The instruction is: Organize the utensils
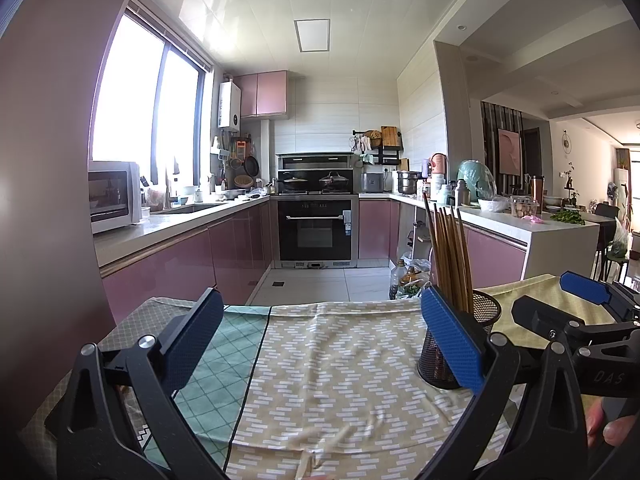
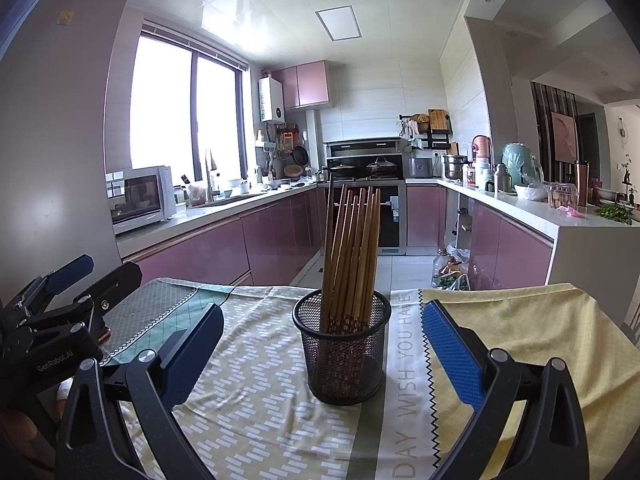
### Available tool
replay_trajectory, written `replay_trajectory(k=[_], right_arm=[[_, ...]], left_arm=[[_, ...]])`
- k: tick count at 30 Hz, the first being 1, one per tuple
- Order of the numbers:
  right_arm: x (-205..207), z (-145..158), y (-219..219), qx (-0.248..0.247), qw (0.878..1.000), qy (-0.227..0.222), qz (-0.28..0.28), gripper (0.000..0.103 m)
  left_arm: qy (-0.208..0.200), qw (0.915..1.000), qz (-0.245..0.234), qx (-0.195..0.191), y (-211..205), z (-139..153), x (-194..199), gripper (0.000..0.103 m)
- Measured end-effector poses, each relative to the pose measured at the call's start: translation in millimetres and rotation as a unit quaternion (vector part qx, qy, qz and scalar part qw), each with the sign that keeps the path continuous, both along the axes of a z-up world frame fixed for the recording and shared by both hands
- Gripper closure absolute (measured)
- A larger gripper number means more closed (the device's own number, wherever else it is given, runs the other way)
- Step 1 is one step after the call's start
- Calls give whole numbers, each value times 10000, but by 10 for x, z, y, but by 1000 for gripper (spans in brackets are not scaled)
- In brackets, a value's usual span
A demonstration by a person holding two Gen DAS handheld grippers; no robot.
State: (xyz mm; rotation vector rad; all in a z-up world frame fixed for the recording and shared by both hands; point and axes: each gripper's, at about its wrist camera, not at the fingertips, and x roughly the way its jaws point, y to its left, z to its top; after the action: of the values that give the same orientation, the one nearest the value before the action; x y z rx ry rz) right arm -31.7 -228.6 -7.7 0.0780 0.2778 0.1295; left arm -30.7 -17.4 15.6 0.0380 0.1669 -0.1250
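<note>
Kitchen: U-shaped run of glossy pink cabinet fronts (image 2: 280, 236) under pale worktops, a black built-in oven (image 1: 316, 228) at the far end, a white microwave oven (image 1: 112, 196) on the worktop below the window.

Table covering: patchwork cotton tablecloth (image 2: 256, 392) in beige brick print, with a teal lattice panel at one side, a plain yellow panel at the other, and a grey strip printed with "WISH YOU HAVE".

Left gripper (image 1: 320, 344): black frame, two blue textured pads, jaws spread wide and holding nothing. Held low and level over the cloth, pointing toward the oven. Its right-hand pad overlaps the holder in the left wrist view; whether it touches cannot be told. Fingertips of a person's hand (image 1: 608, 420) show at the lower right edge.

Right gripper (image 2: 320, 344): same make, jaws likewise spread wide, empty. Level above the cloth, aimed straight at the holder, which stands beyond the fingertips and between their lines, apart from both pads.

Holder: round black wire-mesh cup (image 2: 342, 352), upright on the beige panel beside the grey lettered strip.

Contents: bundle of brown wooden chopsticks (image 2: 352, 256), standing on end inside the cup, leaning together, upper ends fanned slightly; lower ends carry a red patterned band visible through the mesh.
</note>
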Motion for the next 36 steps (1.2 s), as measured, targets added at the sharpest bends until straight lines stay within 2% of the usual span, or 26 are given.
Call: replay_trajectory(k=[36], right_arm=[[-20,12,9,7,10000,-23,-17,7]], left_arm=[[-6,10000,-3,-1,2,-12,-9,6]])
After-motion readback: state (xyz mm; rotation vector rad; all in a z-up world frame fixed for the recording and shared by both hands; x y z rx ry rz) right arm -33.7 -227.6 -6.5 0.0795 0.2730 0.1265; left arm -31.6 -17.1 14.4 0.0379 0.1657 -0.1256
